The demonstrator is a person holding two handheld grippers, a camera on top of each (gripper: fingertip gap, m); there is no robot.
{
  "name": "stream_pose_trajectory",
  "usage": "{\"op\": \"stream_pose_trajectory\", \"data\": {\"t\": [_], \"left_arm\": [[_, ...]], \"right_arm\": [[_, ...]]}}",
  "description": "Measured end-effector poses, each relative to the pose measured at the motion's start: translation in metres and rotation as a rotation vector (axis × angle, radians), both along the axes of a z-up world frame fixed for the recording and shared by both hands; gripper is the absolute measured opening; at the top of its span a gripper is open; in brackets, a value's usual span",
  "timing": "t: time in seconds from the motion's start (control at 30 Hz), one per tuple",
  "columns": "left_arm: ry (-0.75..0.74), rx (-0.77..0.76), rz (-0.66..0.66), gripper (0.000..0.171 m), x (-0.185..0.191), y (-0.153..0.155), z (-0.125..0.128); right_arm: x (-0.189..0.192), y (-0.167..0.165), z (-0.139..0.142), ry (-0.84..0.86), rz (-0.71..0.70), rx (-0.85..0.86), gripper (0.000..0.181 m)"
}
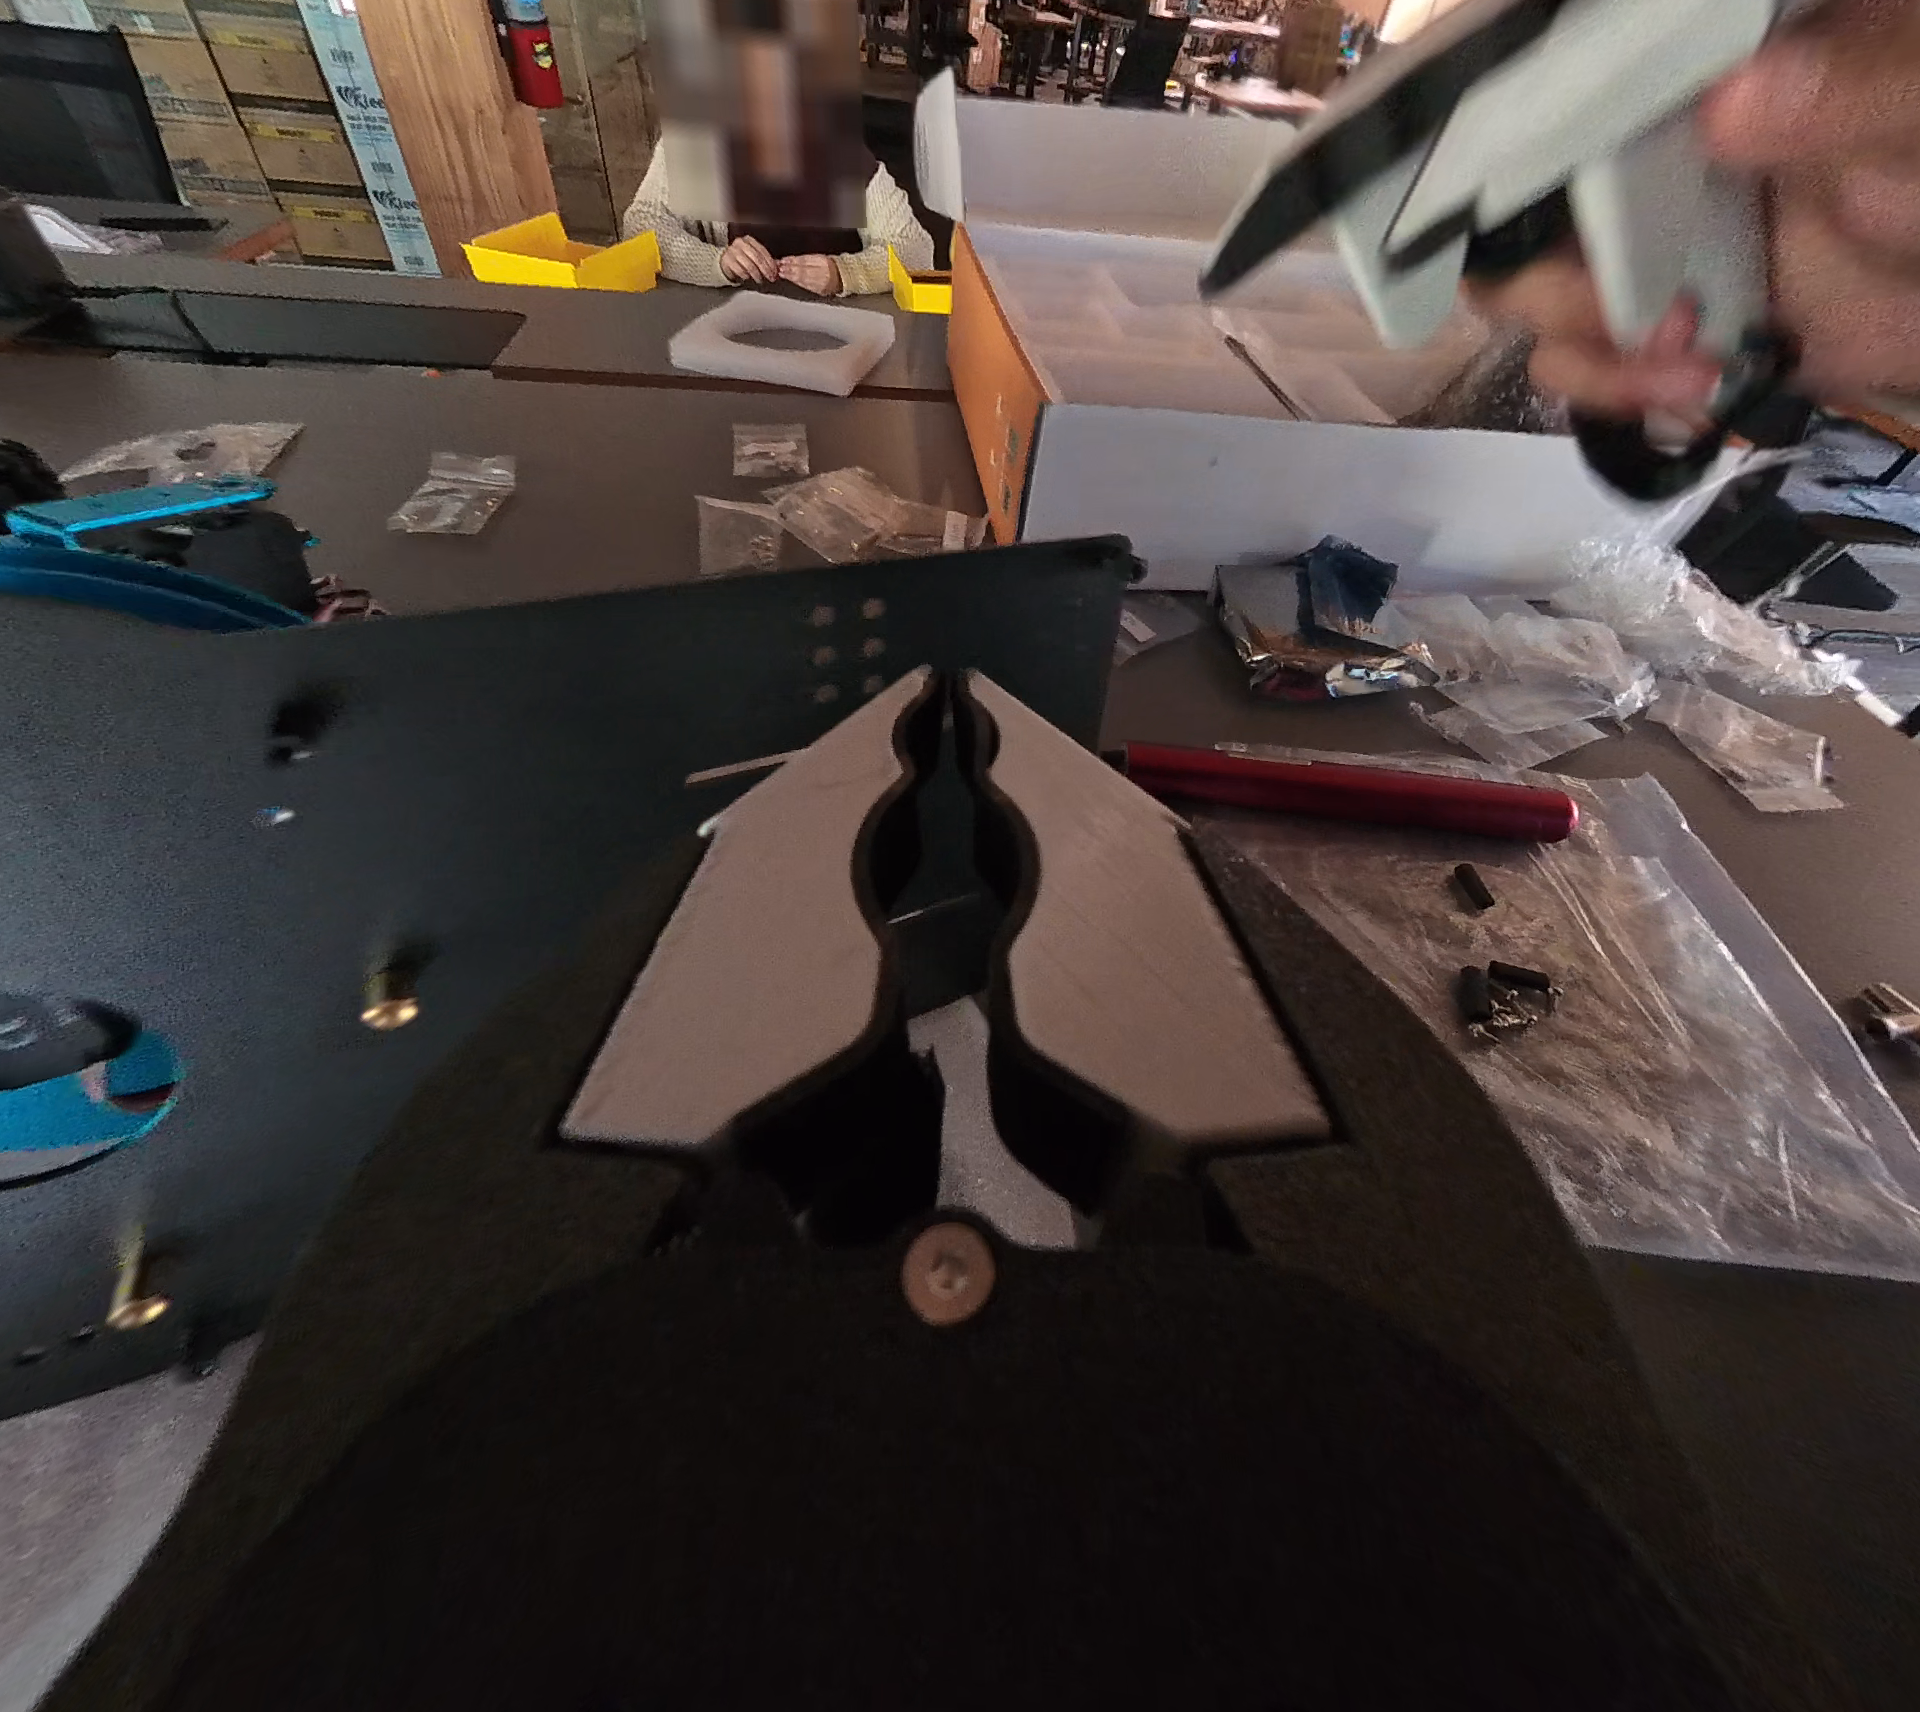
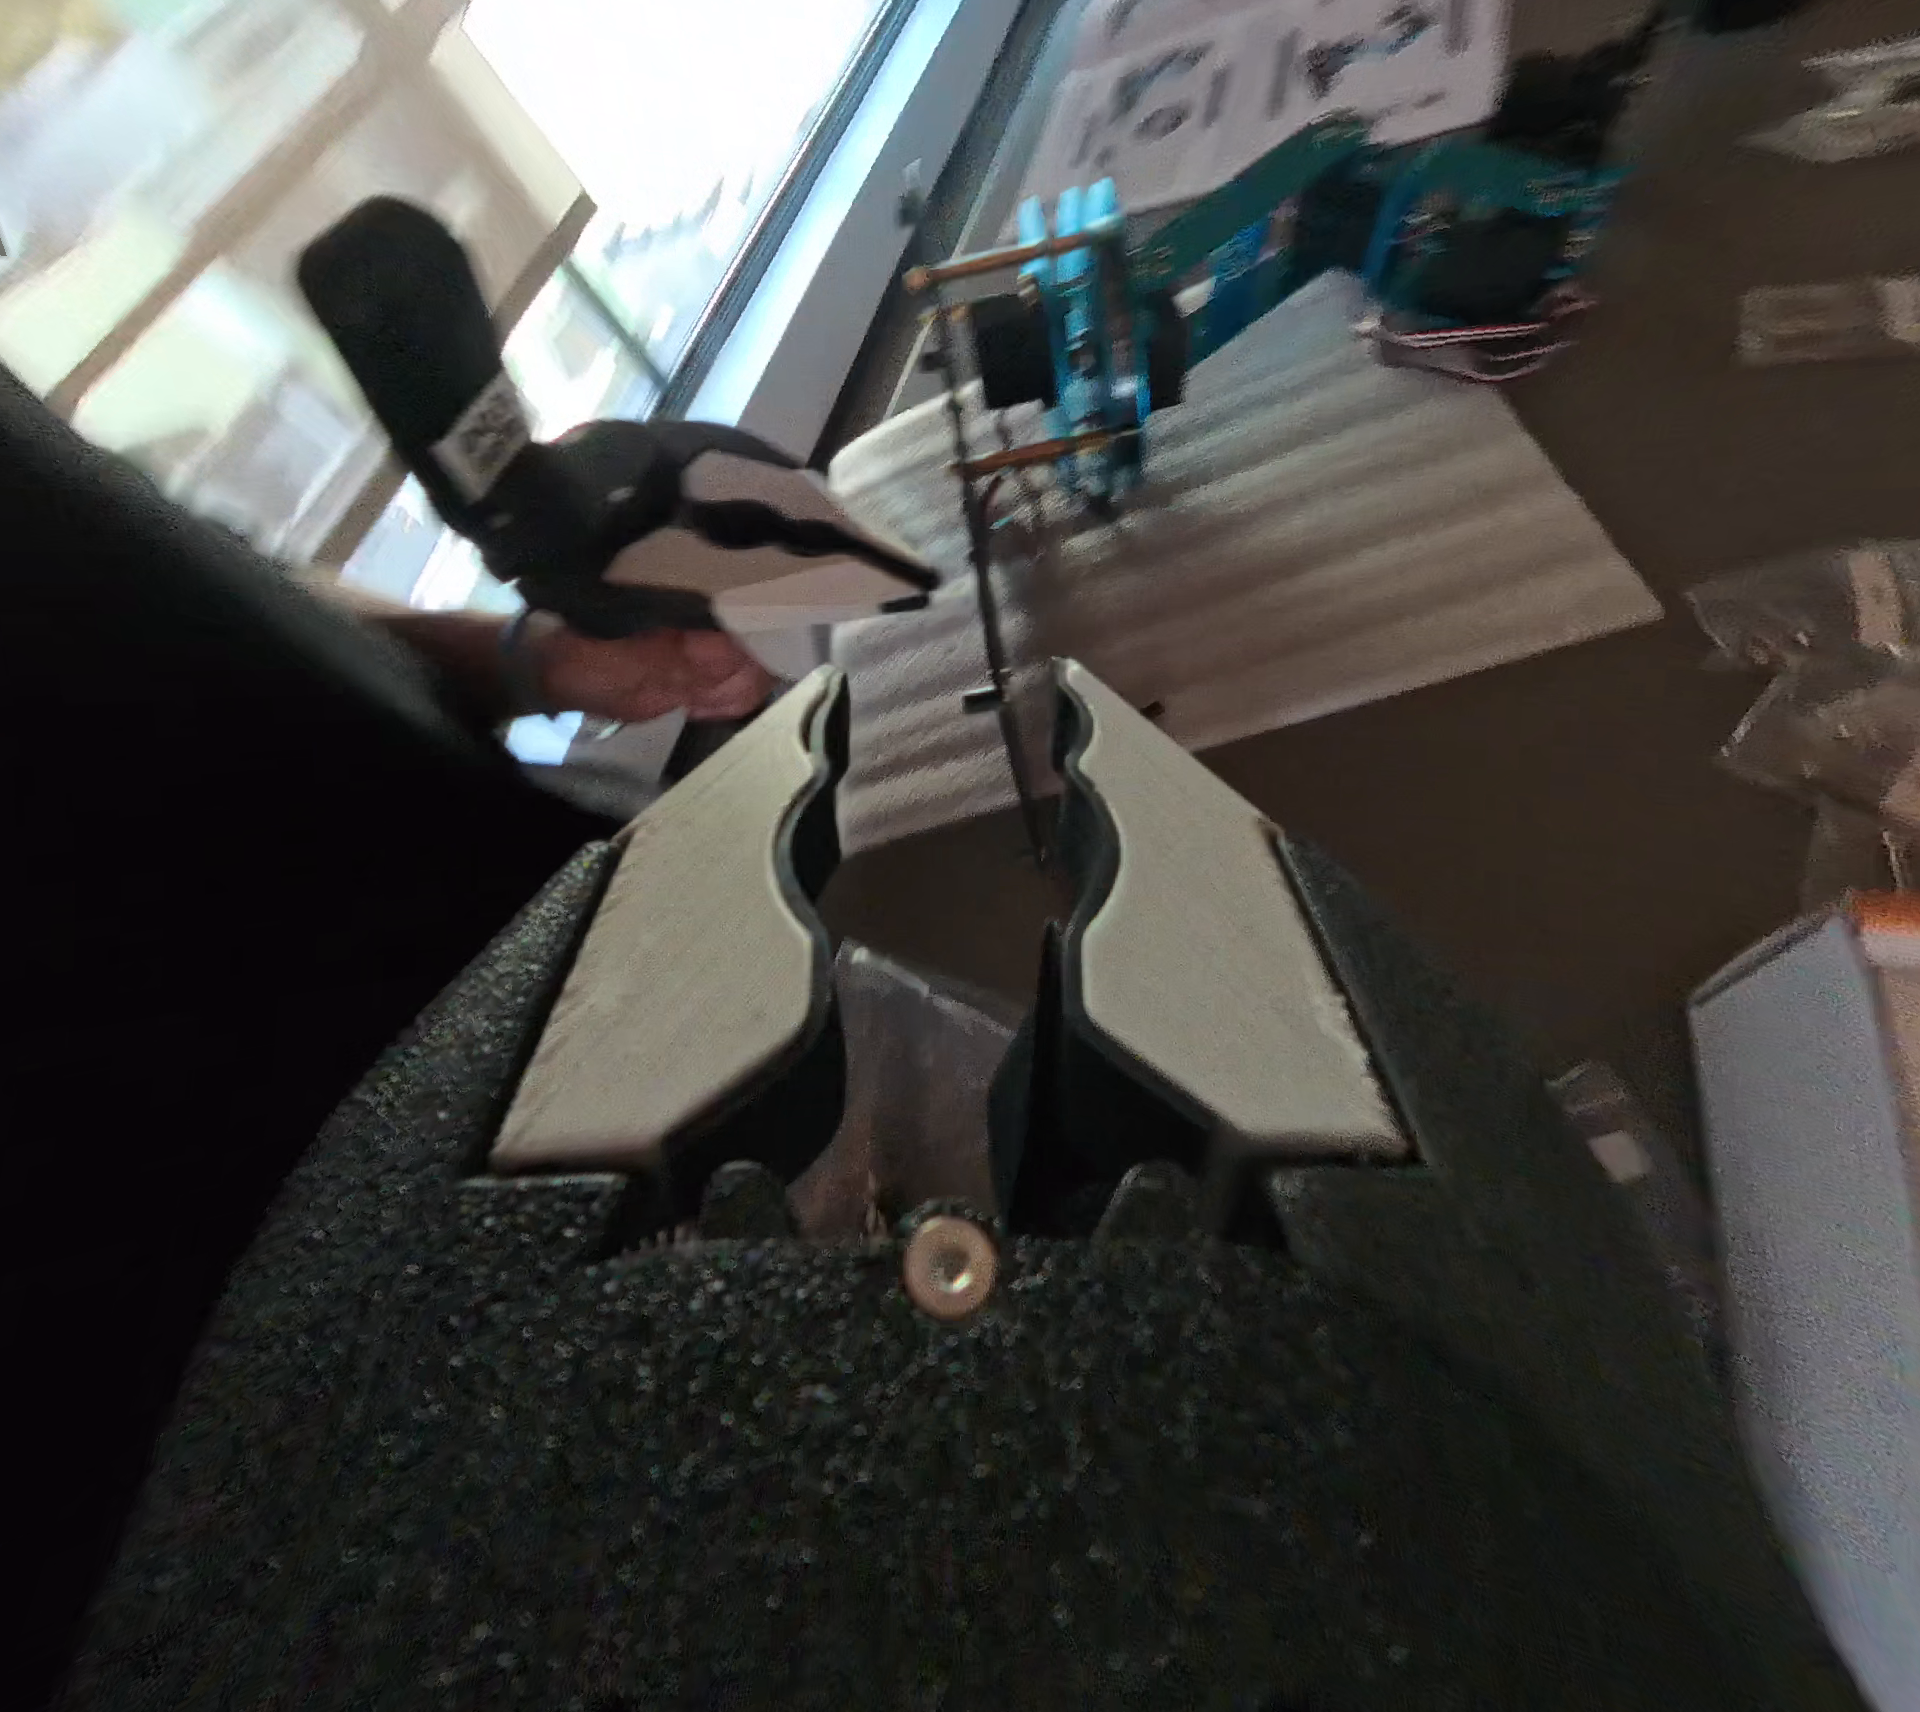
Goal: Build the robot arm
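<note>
— What do we grip on the left?
— Our left gripper (image 1: 948,696) is clamped on the flat black perforated plate (image 1: 582,727), near the table's (image 1: 623,457) left edge.
— And our right gripper (image 2: 951,706)?
— Spread wide, holding nothing, above the table.

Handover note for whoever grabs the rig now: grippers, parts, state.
Left gripper: shut on the edge of the black plate, which carries brass standoffs.
Right gripper: open, empty, in the air above the plate's edge, motion-blurred.
Blue assembly is attached to the plate over white foam.
Red tool and small black parts lie on a clear bag to the right.
</note>
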State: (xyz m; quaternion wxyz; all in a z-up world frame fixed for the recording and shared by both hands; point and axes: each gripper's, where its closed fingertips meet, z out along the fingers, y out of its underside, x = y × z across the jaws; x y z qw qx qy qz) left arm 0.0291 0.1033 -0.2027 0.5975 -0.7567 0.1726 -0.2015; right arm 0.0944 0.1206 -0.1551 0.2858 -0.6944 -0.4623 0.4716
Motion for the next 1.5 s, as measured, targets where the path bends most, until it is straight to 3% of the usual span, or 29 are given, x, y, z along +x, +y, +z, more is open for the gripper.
{"op": "stream_pose_trajectory", "data": {"t": [0.1,0.17,0.27,0.33,0.43,0.53,0.63,0.73,0.83,0.9,0.97,1.07,1.17,1.27,1.5], "left_arm": [[-0.025,-0.011,-0.038,0.000,-0.014,-0.009,0.017],[-0.023,-0.047,-0.111,0.005,-0.021,-0.018,0.029],[-0.007,-0.155,-0.289,0.012,-0.033,-0.033,0.049],[0.019,-0.141,-0.383,0.012,-0.048,-0.034,0.079],[0.141,-0.230,-0.660,0.014,-0.065,-0.037,0.107],[0.298,-0.265,-0.880,0.020,-0.081,-0.013,0.121],[0.516,-0.148,-1.081,0.019,-0.086,0.034,0.119],[0.728,-0.047,-1.340,0.019,-0.073,0.075,0.095],[0.842,0.029,-1.639,0.015,-0.044,0.094,0.050],[0.825,0.014,-1.833,0.014,-0.021,0.090,0.017],[0.807,-0.023,-2.008,0.018,-0.008,0.075,-0.015],[0.878,0.097,-2.210,0.019,-0.008,0.059,-0.065],[0.896,0.216,-2.316,0.019,-0.009,0.046,-0.094],[0.829,0.250,-2.403,0.016,-0.016,0.037,-0.095],[0.815,0.284,-2.428,0.015,-0.018,0.034,-0.114]], "right_arm": [[-0.013,-0.008,-0.018,0.155,-0.136,0.030,0.038],[-0.021,-0.008,-0.038,0.153,-0.197,0.121,0.035],[-0.033,-0.013,-0.056,0.135,-0.240,0.135,0.036],[-0.037,-0.014,-0.059,0.142,-0.268,0.121,0.035],[-0.035,-0.011,-0.061,0.142,-0.344,0.111,0.039],[-0.026,-0.006,-0.063,0.120,-0.470,0.107,0.040],[-0.012,-0.007,-0.061,0.092,-0.687,0.139,0.040],[-0.006,-0.019,-0.055,0.019,-0.941,0.242,0.034],[-0.015,-0.034,-0.046,0.034,-1.171,0.277,0.024],[-0.029,-0.039,-0.045,0.049,-1.259,0.295,0.025],[-0.040,-0.040,-0.042,0.055,-1.320,0.325,0.042],[-0.059,-0.040,-0.046,0.019,-1.334,0.303,0.046],[-0.070,-0.033,-0.051,0.012,-1.362,0.264,0.058],[-0.081,-0.027,-0.059,-0.050,-1.348,0.252,0.065],[-0.085,-0.021,-0.063,-0.109,-1.367,0.261,0.070]]}}
